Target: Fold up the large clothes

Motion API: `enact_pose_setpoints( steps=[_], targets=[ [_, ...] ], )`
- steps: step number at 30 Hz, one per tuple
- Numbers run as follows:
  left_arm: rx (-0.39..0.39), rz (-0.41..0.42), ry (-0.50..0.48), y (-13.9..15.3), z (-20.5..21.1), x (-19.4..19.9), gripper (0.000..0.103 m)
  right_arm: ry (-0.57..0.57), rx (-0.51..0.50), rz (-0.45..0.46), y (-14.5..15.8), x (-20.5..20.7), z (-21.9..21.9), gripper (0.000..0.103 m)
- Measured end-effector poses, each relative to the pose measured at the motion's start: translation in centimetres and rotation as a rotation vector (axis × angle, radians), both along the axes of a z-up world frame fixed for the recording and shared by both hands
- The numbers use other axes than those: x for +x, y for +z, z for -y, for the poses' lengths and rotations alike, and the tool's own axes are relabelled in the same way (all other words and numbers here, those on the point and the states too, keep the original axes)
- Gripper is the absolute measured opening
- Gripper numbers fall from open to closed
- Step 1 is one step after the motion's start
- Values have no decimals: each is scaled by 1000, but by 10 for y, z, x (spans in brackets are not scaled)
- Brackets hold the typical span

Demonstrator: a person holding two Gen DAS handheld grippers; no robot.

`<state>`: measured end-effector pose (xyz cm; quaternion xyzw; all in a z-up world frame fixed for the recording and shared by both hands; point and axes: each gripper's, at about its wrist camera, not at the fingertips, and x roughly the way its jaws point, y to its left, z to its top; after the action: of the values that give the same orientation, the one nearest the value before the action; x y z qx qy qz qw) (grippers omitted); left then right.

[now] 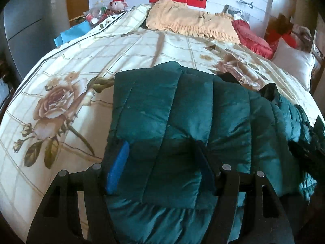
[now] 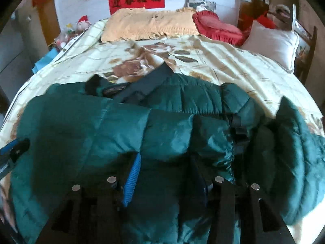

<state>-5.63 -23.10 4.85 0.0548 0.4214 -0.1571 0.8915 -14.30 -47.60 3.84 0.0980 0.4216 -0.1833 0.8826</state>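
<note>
jacket [image 1: 182, 111]: 1 | pillows: 3 | claws: 2, both over jacket

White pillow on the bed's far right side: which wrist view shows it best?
The right wrist view: the white pillow sits large and almost whole beside the red cushion. The left wrist view shows the pillow smaller and squeezed against the frame's edge.

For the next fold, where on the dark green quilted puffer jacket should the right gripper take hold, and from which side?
Probably the loose puffy part of the dark green quilted puffer jacket, sticking out at the right over the floral bedsheet. Come from the right, outer edge: it lies apart from the folded bulk, so its rim seems thin enough to pinch. The right gripper stands open over the body.
</note>
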Motion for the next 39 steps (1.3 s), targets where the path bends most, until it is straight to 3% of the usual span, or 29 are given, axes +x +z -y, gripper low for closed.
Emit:
enact_pose_setpoints(
  steps=[6, 11, 16, 19, 23, 27, 39],
  targets=[
    [12, -6, 6, -4, 2, 2, 67, 6, -33, -22, 11, -4, -1, 47],
    [9, -6, 7, -4, 2, 2, 67, 23, -5, 55, 33, -44, -14, 48],
    [15, -3, 1, -2, 5, -3, 67, 15, -21, -18, 2, -48, -16, 48],
    [17, -12, 4, 3, 1, -10, 67, 8, -36, -24, 6, -48, -19, 48],
    [-13, -28, 8, 14, -4, -22, 67, -5, -5, 11, 24, -64, -23, 50],
    [-22, 1, 0, 24, -7, -38, 67, -19, -5, 43, 37, -86, -25, 65],
    [-47, 62, -59, 45, 8, -90, 67, -12, 1, 84, 51, -126, -35, 66]
  ],
)
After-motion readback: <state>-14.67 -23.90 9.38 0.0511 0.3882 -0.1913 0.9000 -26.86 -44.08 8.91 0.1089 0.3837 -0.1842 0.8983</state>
